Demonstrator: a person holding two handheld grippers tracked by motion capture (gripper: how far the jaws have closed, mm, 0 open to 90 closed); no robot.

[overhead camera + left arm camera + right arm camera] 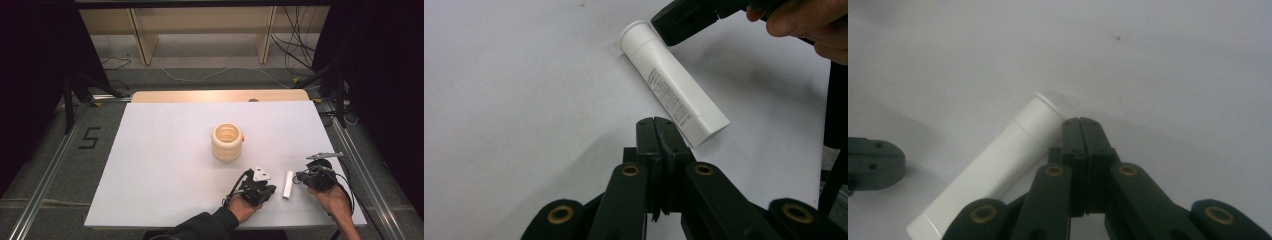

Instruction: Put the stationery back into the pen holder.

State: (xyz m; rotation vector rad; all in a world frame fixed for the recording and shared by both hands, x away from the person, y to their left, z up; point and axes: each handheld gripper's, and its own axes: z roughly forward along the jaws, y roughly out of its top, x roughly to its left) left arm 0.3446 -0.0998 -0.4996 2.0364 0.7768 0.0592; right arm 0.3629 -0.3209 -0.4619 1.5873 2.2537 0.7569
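- High view: a white tube (288,184) lay flat on the white table (165,165) near the front edge, right of centre, its long axis running near to far. The left gripper (259,188) sat just left of it and the right gripper (311,176) just right of it, each held in a hand. A cream ribbed jar (227,142) stood upright well beyond them, toward the middle of the table. Whether either tool touched the tube could not be told from here.
- Left gripper view: the tube (674,90) lay slantwise ahead, with a flared cap at its far end and a flat crimped seam at its near end, and fine print along the body. The left gripper (658,122) had its jaws pressed together with nothing between them, their tips just beside the tube's crimped end; contact was unclear. The other gripper's jaw tip (684,20) hung near the cap end.
- Right gripper view: the right gripper (1083,122) likewise had its jaws together and empty, and they stood over or against the tube (993,175) near its cap.
- Judgement: the tube looked light, smooth plastic, likely to roll or skid sideways when nudged, and probably somewhat squeezable in the body. The stiffer cap end or the flat crimp seemed the safer hold; the jaws would first need to part.
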